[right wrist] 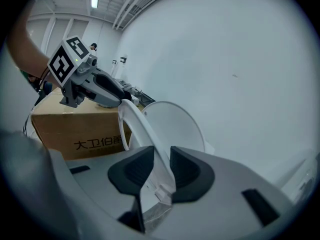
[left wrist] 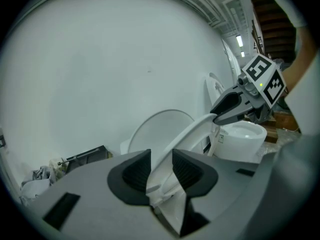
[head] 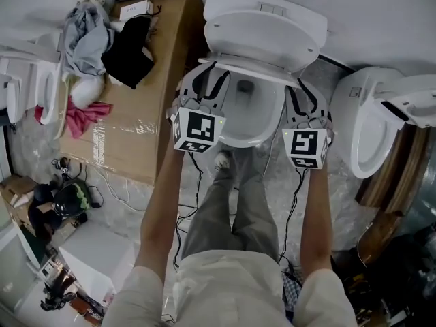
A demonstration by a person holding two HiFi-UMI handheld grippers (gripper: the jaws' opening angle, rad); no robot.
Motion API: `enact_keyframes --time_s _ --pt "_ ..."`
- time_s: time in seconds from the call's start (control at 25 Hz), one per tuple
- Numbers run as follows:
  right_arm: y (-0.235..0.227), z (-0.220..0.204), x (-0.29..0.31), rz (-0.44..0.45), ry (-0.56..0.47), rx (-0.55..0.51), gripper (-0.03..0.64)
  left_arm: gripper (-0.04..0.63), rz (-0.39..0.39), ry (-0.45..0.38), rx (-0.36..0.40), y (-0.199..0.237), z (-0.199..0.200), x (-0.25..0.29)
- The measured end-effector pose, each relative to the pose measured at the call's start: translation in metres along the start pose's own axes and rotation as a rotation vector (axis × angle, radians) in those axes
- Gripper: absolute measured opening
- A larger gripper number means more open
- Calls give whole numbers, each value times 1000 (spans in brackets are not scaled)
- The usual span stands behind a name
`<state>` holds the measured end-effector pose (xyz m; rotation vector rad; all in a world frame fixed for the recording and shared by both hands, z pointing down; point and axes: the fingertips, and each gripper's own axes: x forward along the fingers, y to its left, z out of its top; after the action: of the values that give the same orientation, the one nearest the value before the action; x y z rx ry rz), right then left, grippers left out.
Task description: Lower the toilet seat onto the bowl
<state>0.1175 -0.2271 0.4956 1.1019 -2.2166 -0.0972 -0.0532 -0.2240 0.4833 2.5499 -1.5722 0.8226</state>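
Note:
The white toilet seat (head: pixel 253 72) is tilted part way up over the bowl (head: pixel 248 133), with the lid (head: pixel 262 29) upright behind it. My left gripper (head: pixel 206 73) grips the seat's left side and my right gripper (head: pixel 301 88) its right side. In the left gripper view the seat ring (left wrist: pixel 189 130) runs between the pads of the left gripper (left wrist: pixel 161 166), which press on it. The right gripper (left wrist: pixel 219 117) clamps the ring's far end there. In the right gripper view the right gripper (right wrist: pixel 161 169) is shut on the seat (right wrist: pixel 136 126), and the left gripper (right wrist: pixel 116 102) holds the far end.
A cardboard box (head: pixel 136 118) stands left of the toilet with clothes (head: pixel 88 33) and a black cloth (head: pixel 129 50) on it. A second toilet (head: pixel 371 125) stands at the right, another (head: pixel 27 87) at the far left. Cables (head: pixel 194 206) lie on the floor by the person's foot (head: pixel 223 161).

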Motion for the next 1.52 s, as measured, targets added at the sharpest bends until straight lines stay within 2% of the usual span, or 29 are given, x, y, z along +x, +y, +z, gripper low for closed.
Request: enact_keyframes --time_s 0.8,1.52 --pt "45 -32 -33 -11 58 14 116 141 -65 10 18 -33 -39 -31" --pt "86 -60 -53 24 83 14 129 152 -88 52 15 -63 -76 -59"
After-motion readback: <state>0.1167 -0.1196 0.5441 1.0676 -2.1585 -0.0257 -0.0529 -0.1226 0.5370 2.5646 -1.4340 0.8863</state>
